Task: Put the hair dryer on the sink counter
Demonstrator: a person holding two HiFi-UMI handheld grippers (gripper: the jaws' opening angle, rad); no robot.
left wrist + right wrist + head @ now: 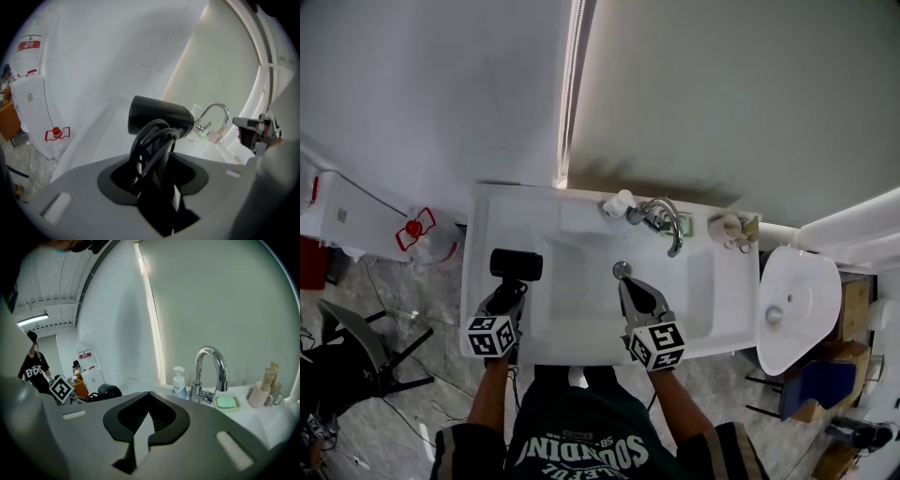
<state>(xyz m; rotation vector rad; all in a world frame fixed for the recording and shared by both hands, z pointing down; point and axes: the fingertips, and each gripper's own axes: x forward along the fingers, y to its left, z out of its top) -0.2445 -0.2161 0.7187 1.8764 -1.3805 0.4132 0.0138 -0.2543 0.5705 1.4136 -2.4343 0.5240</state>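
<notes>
Left tongs are clamped on the handle of the black hair dryer. Its cord is bundled into the same grip, so the jaws sit fairly wide around the lot. Right tongs are pinched together with nothing in them, parked over the basin near the drain.

From my head view the dryer is over the left ledge of the white bench, barrel crosswise, just beside the basin edge. I honestly can't tell if it's touching down or hanging just above the surface.

So I'd call this nearly done. The dryer is about where it belongs, and what's left is settling it flat, letting go and backing the tongs off. The faucet and soap bottle are well clear at the back, so nothing's in the way.
</notes>
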